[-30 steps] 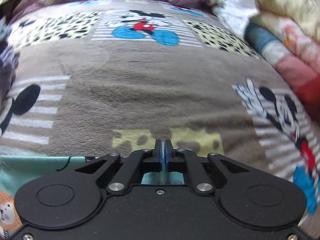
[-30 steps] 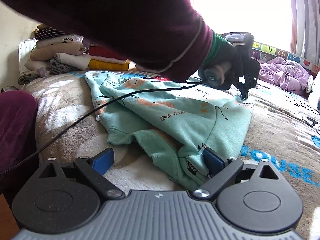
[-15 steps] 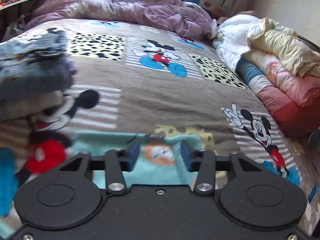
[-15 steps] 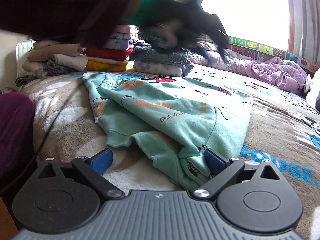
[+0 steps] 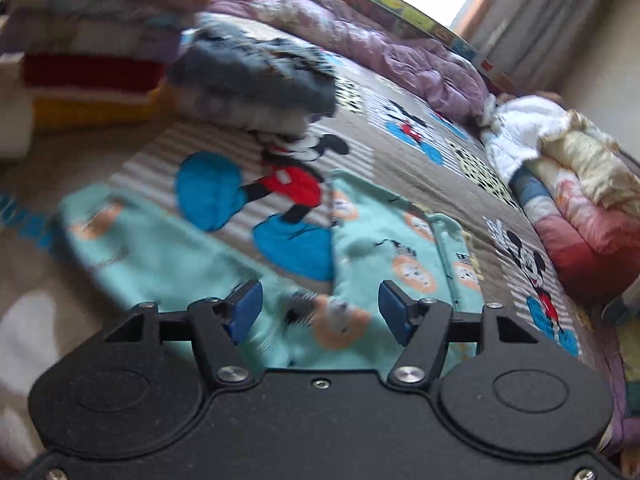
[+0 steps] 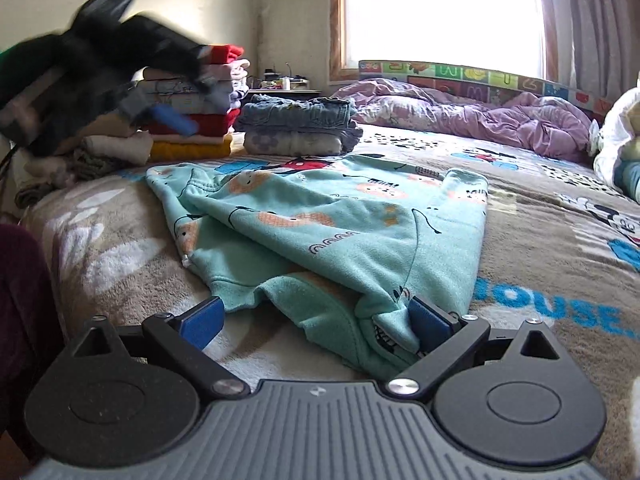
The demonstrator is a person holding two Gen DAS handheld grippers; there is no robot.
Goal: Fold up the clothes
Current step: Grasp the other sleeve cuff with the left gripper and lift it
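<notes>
A mint-green printed child's garment [image 6: 340, 232] lies partly folded on the cartoon-mouse blanket [image 6: 540, 248]. In the left wrist view the garment [image 5: 392, 248] spreads below and ahead of my left gripper [image 5: 320, 304]. Its jaws are opening and the blue pads stand well apart above the cloth, gripping nothing. The right wrist view shows that left gripper [image 6: 100, 72] as a dark blur at the upper left, in front of the clothes stacks. My right gripper [image 6: 316, 320] rests wide open at the garment's near hem. A fold of cloth lies against its right pad [image 6: 428, 324] and is not pinched.
Stacks of folded clothes [image 6: 192, 128] and folded jeans [image 6: 300, 120] stand at the far left of the bed. A crumpled purple duvet [image 6: 460, 116] lies under the window. Rolled quilts [image 5: 580, 200] line the right side. A dark red sleeve [image 6: 16, 300] is at the left edge.
My left gripper went from shut on the garment's far edge to open, let the cloth go and swung left toward the stacks. The sleeve no longer crosses the right view. The right gripper stayed put.
</notes>
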